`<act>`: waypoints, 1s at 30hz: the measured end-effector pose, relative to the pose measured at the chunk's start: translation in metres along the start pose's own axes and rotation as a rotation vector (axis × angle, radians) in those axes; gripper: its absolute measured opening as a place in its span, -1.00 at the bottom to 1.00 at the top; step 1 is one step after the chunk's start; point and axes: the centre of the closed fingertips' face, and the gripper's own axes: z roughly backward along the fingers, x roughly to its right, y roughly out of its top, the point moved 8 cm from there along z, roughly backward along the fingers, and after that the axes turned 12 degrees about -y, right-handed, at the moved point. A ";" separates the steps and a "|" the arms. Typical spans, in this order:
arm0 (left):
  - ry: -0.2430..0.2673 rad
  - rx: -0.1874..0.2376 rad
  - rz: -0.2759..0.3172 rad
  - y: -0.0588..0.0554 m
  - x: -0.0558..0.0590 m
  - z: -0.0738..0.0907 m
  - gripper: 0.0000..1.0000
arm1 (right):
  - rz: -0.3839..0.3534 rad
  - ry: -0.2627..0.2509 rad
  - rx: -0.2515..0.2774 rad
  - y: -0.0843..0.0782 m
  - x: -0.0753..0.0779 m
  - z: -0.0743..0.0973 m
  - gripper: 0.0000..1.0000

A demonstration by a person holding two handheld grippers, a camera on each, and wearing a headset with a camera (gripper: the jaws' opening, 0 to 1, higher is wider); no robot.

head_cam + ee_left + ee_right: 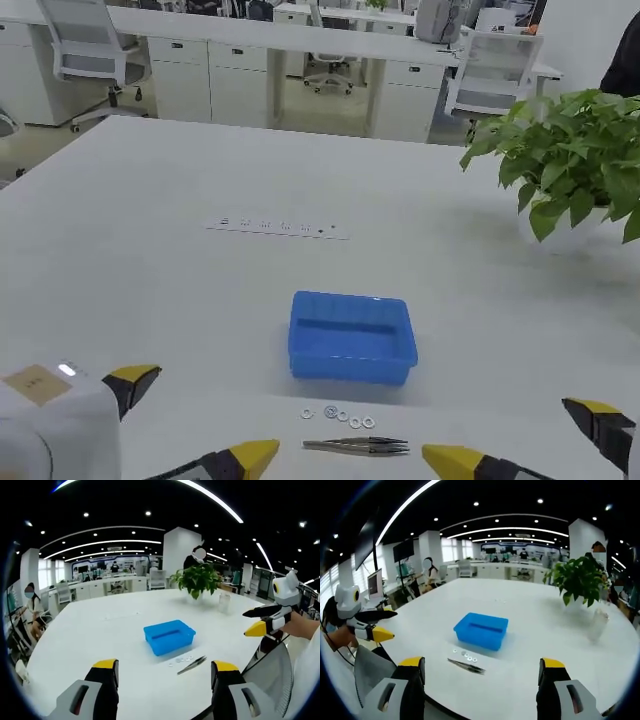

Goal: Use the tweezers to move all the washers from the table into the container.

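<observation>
A blue container [352,338] stands on the white table [150,260] in front of me. Several small washers [338,414] lie in a row just before it, and the metal tweezers [357,446] lie flat a little nearer. My left gripper [195,420] hovers open at the lower left and my right gripper [525,440] open at the lower right, both with nothing between the jaws. The left gripper view has its gripper [165,672] short of the tweezers [192,664], washers [181,659] and container [169,636]. From the right gripper [481,666] I see the tweezers [466,666], washers [464,655] and container [481,629].
A potted plant [575,165] stands at the table's far right. A white power strip [280,227] lies beyond the container. Desks and office chairs [90,50] fill the room behind the table. A person [429,575] stands in the distance.
</observation>
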 end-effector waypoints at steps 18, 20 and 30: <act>0.010 -0.036 -0.033 0.001 -0.006 -0.016 0.71 | 0.028 0.011 -0.026 -0.003 -0.002 -0.019 0.91; 0.005 -0.039 -0.026 0.001 -0.006 -0.018 0.73 | 0.036 0.005 -0.028 -0.003 0.000 -0.020 0.95; 0.015 -0.067 -0.011 -0.005 -0.008 -0.034 0.95 | 0.020 -0.013 -0.062 -0.009 0.009 -0.031 0.98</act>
